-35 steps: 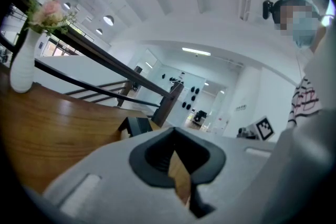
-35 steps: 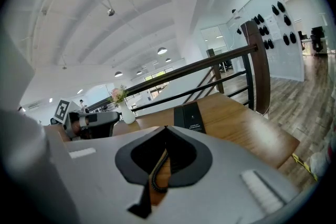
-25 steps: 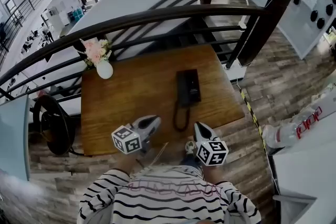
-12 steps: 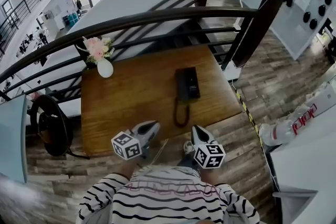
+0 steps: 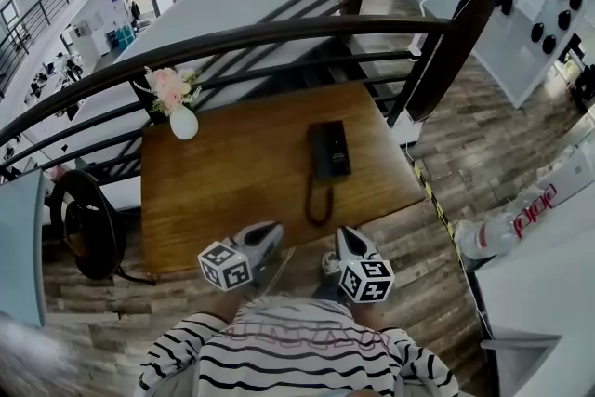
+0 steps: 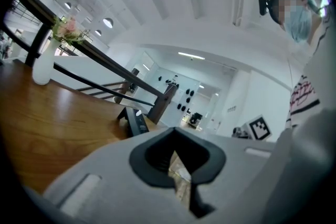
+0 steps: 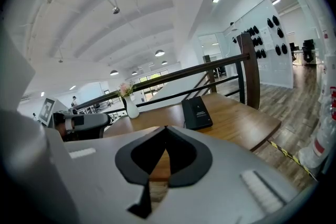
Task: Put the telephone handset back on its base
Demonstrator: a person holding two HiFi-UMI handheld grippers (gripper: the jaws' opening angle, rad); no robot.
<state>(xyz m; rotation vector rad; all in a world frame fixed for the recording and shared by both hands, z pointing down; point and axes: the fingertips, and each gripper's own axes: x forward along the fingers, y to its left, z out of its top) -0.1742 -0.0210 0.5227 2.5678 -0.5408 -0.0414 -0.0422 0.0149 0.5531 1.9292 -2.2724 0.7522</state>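
The left tool (image 6: 175, 134) partly hides the telephone (image 6: 137, 122) behind it.

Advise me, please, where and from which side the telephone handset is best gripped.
Grip the handset at its middle, jaws across its width, coming from above. It seems to lie lengthwise along the left half of the base, with the cord trailing toward you.

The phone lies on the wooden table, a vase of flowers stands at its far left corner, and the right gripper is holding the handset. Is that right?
Not quite: the right gripper holds nothing. The right gripper view shows its jaws closed and empty, short of the phone. The phone on the table and the vase at the far left corner are as you say.
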